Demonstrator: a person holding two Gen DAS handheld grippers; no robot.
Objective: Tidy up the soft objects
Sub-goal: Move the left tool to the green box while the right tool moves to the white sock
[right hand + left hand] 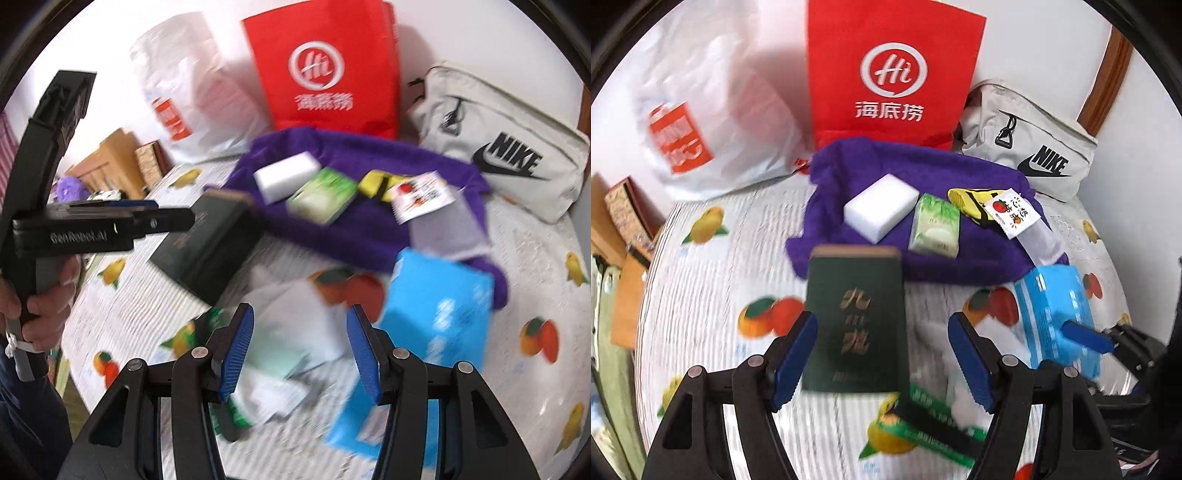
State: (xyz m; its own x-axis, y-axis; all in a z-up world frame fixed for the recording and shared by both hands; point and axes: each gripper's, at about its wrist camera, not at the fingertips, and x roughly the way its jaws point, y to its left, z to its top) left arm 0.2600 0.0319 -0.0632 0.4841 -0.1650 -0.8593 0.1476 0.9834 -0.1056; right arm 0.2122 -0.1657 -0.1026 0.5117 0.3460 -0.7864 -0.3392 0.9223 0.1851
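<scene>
A purple towel lies on the fruit-print bedspread. On it rest a white sponge block, a green tissue pack, a yellow item and a tagged clear packet. My left gripper is open above a dark green box, and the right pad stands clear of the box. My right gripper is open over a white-and-green pack. A blue tissue pack sits just right of it. Both views are blurred.
A red shopping bag, a white plastic bag and a grey Nike bag stand against the wall behind the towel. Cardboard boxes sit off the bed's left edge. A person's hand holds the left gripper.
</scene>
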